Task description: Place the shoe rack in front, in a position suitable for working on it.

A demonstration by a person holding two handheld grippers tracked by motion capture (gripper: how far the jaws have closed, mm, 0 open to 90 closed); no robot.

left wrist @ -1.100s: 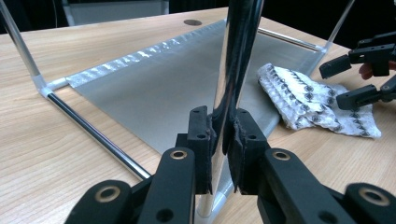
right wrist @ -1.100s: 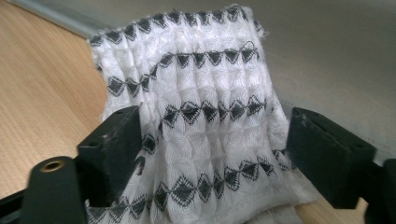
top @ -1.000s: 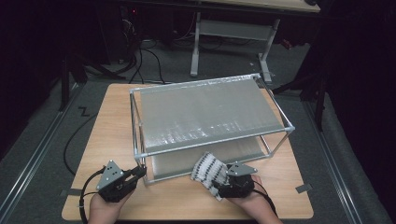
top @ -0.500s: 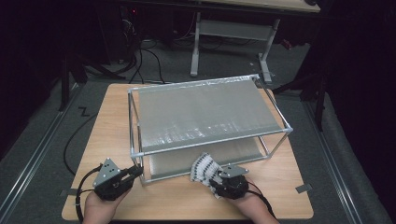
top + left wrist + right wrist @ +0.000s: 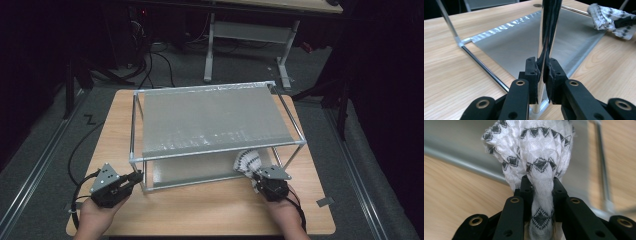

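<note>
A metal wire rack (image 5: 133, 130) with a grey upper shelf (image 5: 210, 120) and a lower shelf (image 5: 531, 42) stands on the wooden table. My left gripper (image 5: 136, 176) (image 5: 543, 72) is shut on the rack's front left upright post (image 5: 547, 30), near its foot. A white cloth (image 5: 247, 161) (image 5: 534, 150) with black triangle patterns bunches up at the rack's front right corner. My right gripper (image 5: 255, 175) (image 5: 541, 187) has just been closing and now pinches that cloth between its pads. In the left gripper view the cloth (image 5: 609, 17) lies at the far right.
The wooden table (image 5: 200, 210) has bare room in front of the rack between the two hands. Beyond the table's far edge stand the legs of a desk frame (image 5: 210, 50) and cables on a dark floor. A black cable (image 5: 80, 145) trails off the left side.
My right gripper closed on the cloth and carried it rightward to the rack's front right corner. The left gripper and the rack shifted slightly left.
</note>
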